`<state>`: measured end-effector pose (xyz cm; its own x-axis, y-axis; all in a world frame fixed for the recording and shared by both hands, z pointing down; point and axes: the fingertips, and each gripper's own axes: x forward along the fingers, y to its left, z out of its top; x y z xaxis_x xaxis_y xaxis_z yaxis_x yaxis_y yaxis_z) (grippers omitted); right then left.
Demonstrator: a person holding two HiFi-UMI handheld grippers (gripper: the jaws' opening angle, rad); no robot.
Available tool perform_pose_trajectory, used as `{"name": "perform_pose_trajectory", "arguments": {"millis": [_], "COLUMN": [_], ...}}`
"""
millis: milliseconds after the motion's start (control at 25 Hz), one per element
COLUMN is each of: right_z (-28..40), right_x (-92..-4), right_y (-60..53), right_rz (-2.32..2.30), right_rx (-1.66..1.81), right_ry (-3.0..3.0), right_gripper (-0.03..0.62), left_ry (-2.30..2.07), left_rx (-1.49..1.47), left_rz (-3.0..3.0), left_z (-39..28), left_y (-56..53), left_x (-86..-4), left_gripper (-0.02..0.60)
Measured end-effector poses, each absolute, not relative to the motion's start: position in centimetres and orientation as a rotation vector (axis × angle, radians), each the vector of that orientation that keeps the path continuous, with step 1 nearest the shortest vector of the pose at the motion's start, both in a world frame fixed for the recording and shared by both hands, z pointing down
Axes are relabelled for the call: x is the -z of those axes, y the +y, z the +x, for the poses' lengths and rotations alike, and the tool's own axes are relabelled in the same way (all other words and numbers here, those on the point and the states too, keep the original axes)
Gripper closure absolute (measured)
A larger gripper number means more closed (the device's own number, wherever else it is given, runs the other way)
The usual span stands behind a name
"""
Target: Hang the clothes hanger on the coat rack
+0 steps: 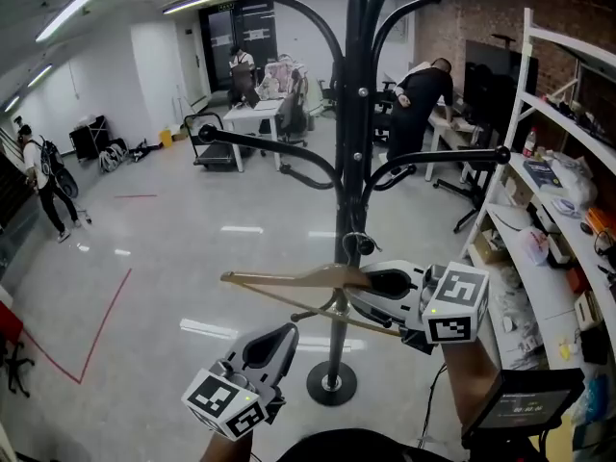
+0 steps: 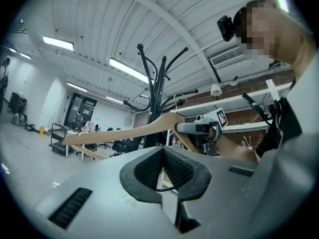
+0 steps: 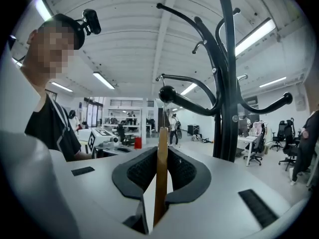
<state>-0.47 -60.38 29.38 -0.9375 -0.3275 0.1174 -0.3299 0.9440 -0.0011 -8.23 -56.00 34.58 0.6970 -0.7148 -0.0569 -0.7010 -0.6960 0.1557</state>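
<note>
- The right gripper (image 1: 373, 283) is pinching the wooden clothes hanger (image 1: 289, 279) at its top middle. In the right gripper view the wood (image 3: 161, 173) stands edge-on, squeezed between both pads.
- The left gripper (image 1: 272, 343) sits lower and off to the side. Its fingers are pressed together on nothing, and it's not touching the hanger.
- The hanger is up in the air right in front of the coat rack (image 1: 357, 114), with its metal hook (image 1: 357, 244) just beside the pole.
- In the right gripper view the hook rises close to a ball-tipped arm (image 3: 166, 94), but I can't tell if it's over it.
- I'd say it's picked up and brought over, but not hung yet. Hooking an arm and letting go are what's left.
</note>
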Motion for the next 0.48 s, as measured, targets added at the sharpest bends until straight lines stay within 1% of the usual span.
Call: {"name": "perform_pose_trajectory", "arguments": {"millis": [480], "right_z": [-0.4], "right_x": [-32.5], "right_y": [-64.0], "right_rz": [0.288], "right_rx": [-0.078], "right_ry": [-3.006], "right_gripper": [0.537], "left_ry": [-1.289], "left_rx": [0.13], "left_rz": [2.727], "left_z": [-7.9], "left_y": [-57.5], "left_x": [-36.0], "left_gripper": [0.583]}}
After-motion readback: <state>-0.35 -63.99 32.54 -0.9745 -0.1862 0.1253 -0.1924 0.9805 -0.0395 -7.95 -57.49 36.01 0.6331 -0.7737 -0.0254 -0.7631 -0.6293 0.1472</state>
